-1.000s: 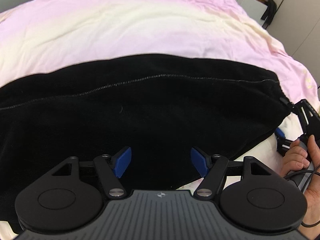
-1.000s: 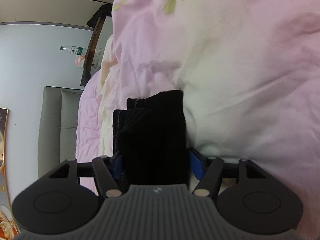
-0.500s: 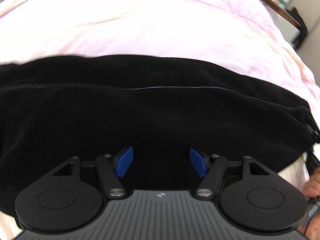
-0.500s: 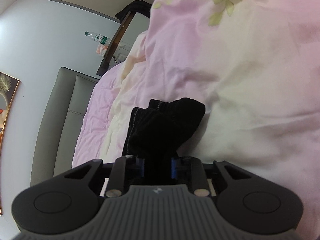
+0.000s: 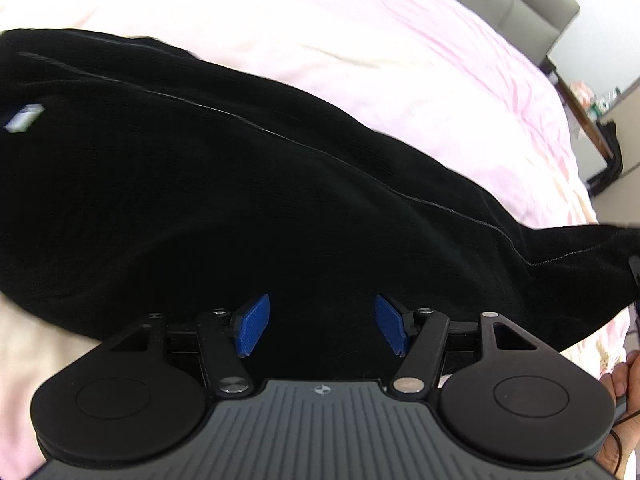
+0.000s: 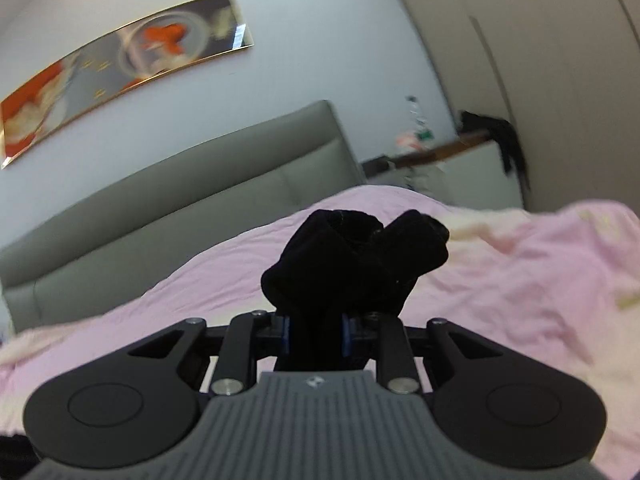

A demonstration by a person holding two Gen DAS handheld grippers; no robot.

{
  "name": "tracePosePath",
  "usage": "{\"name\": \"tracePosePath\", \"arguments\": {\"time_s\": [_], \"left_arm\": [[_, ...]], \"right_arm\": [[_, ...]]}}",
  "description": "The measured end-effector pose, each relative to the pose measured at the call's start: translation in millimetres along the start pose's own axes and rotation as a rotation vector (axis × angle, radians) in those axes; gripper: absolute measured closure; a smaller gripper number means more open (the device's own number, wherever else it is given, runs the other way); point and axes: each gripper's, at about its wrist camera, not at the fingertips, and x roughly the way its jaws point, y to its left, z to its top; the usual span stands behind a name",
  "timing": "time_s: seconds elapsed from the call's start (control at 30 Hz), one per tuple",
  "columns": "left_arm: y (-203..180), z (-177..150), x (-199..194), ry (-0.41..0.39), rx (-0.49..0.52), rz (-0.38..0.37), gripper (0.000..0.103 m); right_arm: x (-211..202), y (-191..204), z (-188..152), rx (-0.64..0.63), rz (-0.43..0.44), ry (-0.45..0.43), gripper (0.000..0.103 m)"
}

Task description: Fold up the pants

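Your right gripper (image 6: 316, 334) pinches a bunched end of the black pants (image 6: 352, 264), centre frame. Your left gripper (image 5: 322, 326), jaws just narrowing but spread, hovers over pants (image 5: 240, 200) lying across the pink bedding (image 5: 400, 60).

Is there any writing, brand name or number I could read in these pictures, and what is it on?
No text can be read.
White tag on the black pants: too blurred to read.
Small emblem on the left gripper's grey body: a logo mark, no letters.
Same emblem on the right gripper's body: no letters.
Bottle on the far shelf: label blurred.
Framed picture on the wall: no legible words.
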Motion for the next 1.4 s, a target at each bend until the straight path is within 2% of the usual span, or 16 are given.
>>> {"name": "tracePosePath", "arguments": {"time_s": [0.1,0.13,0.27,0.33,0.4,0.43,0.53,0.57,0.67,0.73,0.83,0.93,1.13,1.23,1.33,1.4], "left_arm": [[35,-5,-32,-0.06,-0.018,0.029,0.031],[36,-12,-40,-0.078,-0.032,0.033,0.031],[81,-12,-76,-0.132,-0.039,0.047,0.03],[97,-5,-85,-0.152,-0.02,0.079,0.03],[120,3,-95,-0.169,-0.019,0.114,0.03],[132,3,-104,-0.181,-0.025,0.131,0.03],[171,13,-119,-0.223,-0.052,0.177,0.028],[174,39,-113,-0.235,-0.061,0.19,0.027],[210,52,-121,-0.265,-0.097,0.197,0.027],[230,53,-116,-0.28,-0.124,0.182,0.027],[254,50,-105,-0.252,-0.204,0.122,0.027],[270,49,-96,-0.207,-0.281,0.05,0.027],[276,53,-88,-0.208,-0.296,0.041,0.027],[282,51,-84,-0.185,-0.328,0.02,0.027],[289,51,-85,-0.181,-0.368,-0.015,0.027],[288,51,-88,-0.192,-0.364,-0.013,0.027]], "right_arm": [[1,58,-17,-0.27,0.115,0.059,0.084],[4,77,-30,-0.365,0.154,0.094,0.084],[19,129,-94,-0.666,0.287,0.32,0.082],[23,147,-134,-0.836,0.296,0.439,0.078],[13,160,-155,-1.017,0.249,0.375,0.076],[11,164,-152,-1.046,0.24,0.387,0.075],[10,159,-120,-0.908,0.273,0.481,0.066],[9,153,-107,-0.832,0.301,0.503,0.059],[10,126,-76,-0.528,0.4,0.558,0.053],[16,112,-62,-0.349,0.415,0.562,0.053],[22,105,-48,-0.202,0.37,0.496,0.048],[24,116,-48,-0.202,0.348,0.453,0.047],[35,153,-79,-0.398,0.299,0.454,0.049],[52,151,-97,-0.422,0.296,0.503,0.079],[47,142,-80,-0.363,0.372,0.51,0.084],[35,141,-64,-0.4,0.409,0.467,0.084]]}}
